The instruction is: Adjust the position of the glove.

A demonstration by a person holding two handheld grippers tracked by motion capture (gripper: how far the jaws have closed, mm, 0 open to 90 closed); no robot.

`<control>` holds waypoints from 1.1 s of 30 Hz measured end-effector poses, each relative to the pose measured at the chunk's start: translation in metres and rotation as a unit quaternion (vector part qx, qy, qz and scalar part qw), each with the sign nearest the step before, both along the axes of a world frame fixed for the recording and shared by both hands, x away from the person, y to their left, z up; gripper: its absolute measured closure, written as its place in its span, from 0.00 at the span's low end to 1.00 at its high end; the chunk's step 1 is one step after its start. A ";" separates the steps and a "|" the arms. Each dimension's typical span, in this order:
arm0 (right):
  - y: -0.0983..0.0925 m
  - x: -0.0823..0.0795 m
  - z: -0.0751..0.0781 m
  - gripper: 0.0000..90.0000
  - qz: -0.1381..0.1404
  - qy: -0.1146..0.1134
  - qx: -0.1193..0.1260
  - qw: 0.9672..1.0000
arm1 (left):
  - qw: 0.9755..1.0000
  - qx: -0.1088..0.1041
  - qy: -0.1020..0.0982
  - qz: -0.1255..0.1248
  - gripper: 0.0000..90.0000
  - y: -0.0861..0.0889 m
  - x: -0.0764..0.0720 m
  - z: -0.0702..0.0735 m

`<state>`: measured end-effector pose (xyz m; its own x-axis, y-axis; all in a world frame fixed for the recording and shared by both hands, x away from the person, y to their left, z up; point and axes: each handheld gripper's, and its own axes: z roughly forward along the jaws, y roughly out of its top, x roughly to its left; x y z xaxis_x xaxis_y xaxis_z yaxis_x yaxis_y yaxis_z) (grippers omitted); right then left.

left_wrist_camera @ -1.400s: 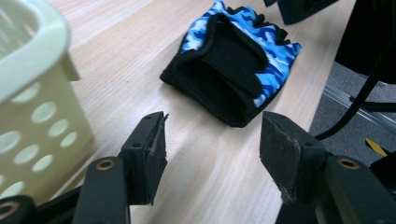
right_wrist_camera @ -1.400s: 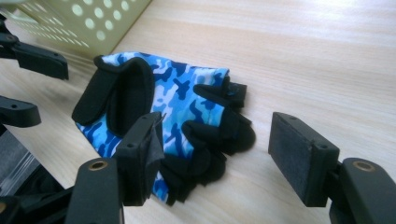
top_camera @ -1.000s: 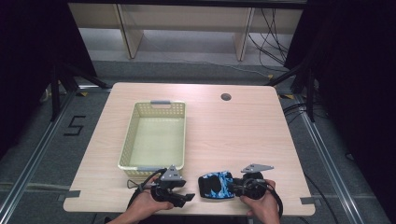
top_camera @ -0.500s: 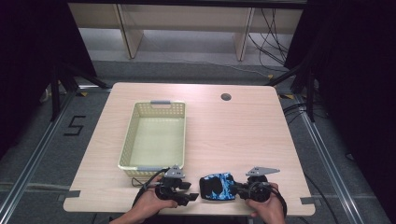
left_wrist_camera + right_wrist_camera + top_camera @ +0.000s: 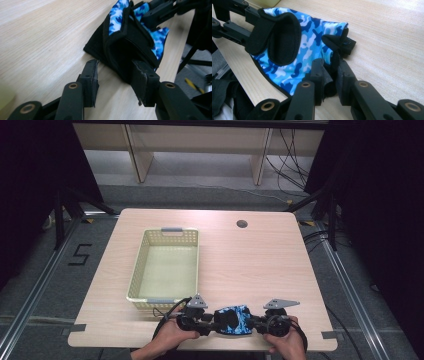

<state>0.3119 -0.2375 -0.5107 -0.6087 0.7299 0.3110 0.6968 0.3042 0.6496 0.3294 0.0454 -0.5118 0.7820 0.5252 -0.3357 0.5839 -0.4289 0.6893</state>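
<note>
Two claws on a blue camouflage glove at the table's near edge.

My right claw is pinched shut on the glove's black fingertip end; my left claw has just been closing around the black cuff, one pad against it, the other seemingly just short of the cloth, though the angle is poor. In the high view both hands are cut off at the frame's bottom, and the glove's underside is hidden. The pale wooden table stands in a dim room, cables trailing behind. The yellow basket holds nothing.
</note>
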 end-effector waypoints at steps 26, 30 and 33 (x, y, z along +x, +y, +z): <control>-0.001 -0.003 0.001 0.88 -0.016 0.009 0.004 1.000 | 0.999 -0.023 -0.026 0.028 0.92 -0.014 -0.003 -0.002; -0.003 -0.003 0.001 0.89 -0.019 0.007 0.025 0.999 | 0.999 -0.030 -0.028 0.029 0.92 -0.012 -0.001 0.001; -0.003 -0.006 0.005 0.90 -0.024 0.005 0.041 0.999 | 0.999 -0.032 -0.033 0.023 0.93 -0.009 0.000 0.005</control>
